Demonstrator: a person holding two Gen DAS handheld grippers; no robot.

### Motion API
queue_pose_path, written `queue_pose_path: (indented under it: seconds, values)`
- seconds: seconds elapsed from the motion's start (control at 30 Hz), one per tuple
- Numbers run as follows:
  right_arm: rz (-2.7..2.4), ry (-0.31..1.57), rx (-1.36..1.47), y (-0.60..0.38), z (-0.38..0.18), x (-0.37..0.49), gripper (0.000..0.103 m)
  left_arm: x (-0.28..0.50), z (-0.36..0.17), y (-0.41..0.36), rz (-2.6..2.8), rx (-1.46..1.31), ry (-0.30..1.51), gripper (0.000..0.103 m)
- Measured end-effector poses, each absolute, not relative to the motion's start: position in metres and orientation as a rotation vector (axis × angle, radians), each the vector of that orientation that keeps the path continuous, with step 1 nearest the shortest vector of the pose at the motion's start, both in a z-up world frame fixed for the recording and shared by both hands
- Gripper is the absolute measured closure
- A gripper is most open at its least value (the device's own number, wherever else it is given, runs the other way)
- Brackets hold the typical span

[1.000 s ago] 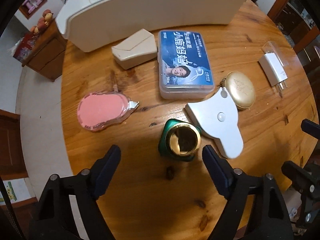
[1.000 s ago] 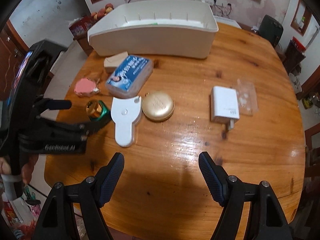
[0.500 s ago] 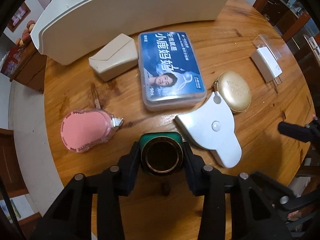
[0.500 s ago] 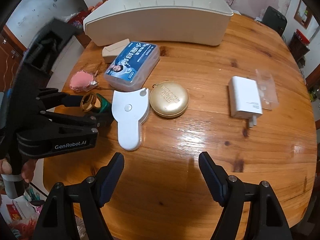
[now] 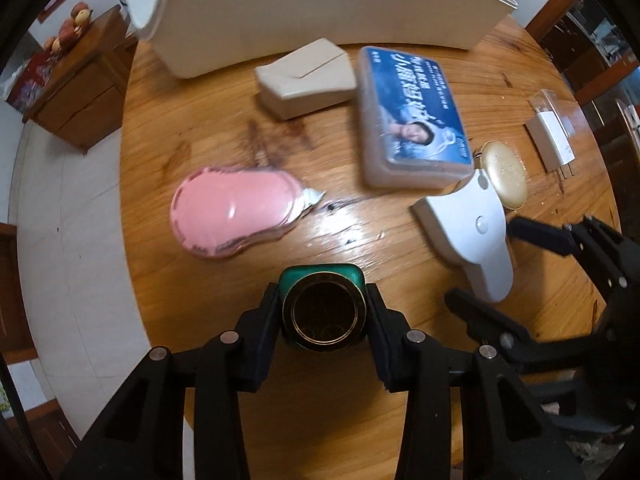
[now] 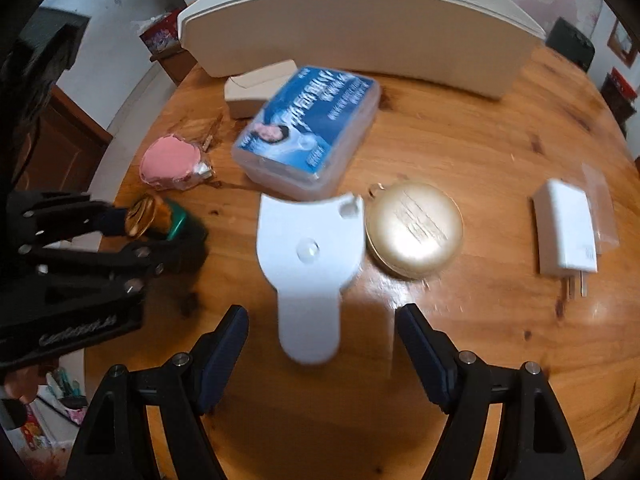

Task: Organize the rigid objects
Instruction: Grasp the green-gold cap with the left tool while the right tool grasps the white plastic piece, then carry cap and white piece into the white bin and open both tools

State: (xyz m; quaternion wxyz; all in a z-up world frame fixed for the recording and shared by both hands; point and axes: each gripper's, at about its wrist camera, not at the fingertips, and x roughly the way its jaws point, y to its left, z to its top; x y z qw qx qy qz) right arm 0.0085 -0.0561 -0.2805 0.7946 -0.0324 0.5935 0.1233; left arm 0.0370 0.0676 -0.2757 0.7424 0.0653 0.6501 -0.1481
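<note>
Gripping green bottle (image 5: pixel 322 308) — left claw (image 5: pixel 322 316) clamped.

I see a round wooden tabletop (image 6: pixel 460 144), glossy with glare. Off its left edge is pale tiled floor (image 5: pixel 68 240) and a wooden cabinet (image 5: pixel 76 96) topped with fruit (image 5: pixel 76 20). Framed pictures (image 6: pixel 622 42) hang on light walls.

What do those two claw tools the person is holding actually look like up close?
Both are black plastic frames with triangular cut-outs and small silver bolts at the joints. The right gripper has two fingers faced with dark blue ribbed pads. The left gripper is built the same, and seen from the right wrist view its side carries pale raised lettering, too blurred to read. No cables or sleeves show.
</note>
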Motion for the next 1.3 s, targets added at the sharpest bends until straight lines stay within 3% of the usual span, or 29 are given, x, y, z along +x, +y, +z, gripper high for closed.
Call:
queue_pose_path:
  seconds: [0.4,0.47,0.53,0.57,0.83,1.3]
  values:
    - [0.258,1.184,-0.184,-0.017,-0.287,0.026,0.024,0.041,-0.271,0.116,-0.28,0.069,1.453,0.06]
    - [0.255,1.172,-0.184,-0.017,-0.287,0.028,0.027,0.04,-0.268,0.122,-0.275,0.067,1.451,0.06]
    - [0.256,1.158,-0.181,-0.018,-0.286,0.028,0.036,0.041,-0.266,0.127,-0.27,0.061,1.449,0.06]
    - [0.262,1.155,-0.178,-0.019,-0.284,0.029,0.047,0.041,-0.266,0.125,-0.268,0.058,1.448,0.06]
    - [0.286,1.207,-0.144,-0.03,-0.277,0.03,0.047,0.046,-0.239,0.11,-0.264,0.042,1.415,0.06]
    - [0.278,1.054,-0.074,-0.08,-0.16,0.021,0.047,0.062,-0.132,0.057,-0.301,0.087,1.239,0.06]
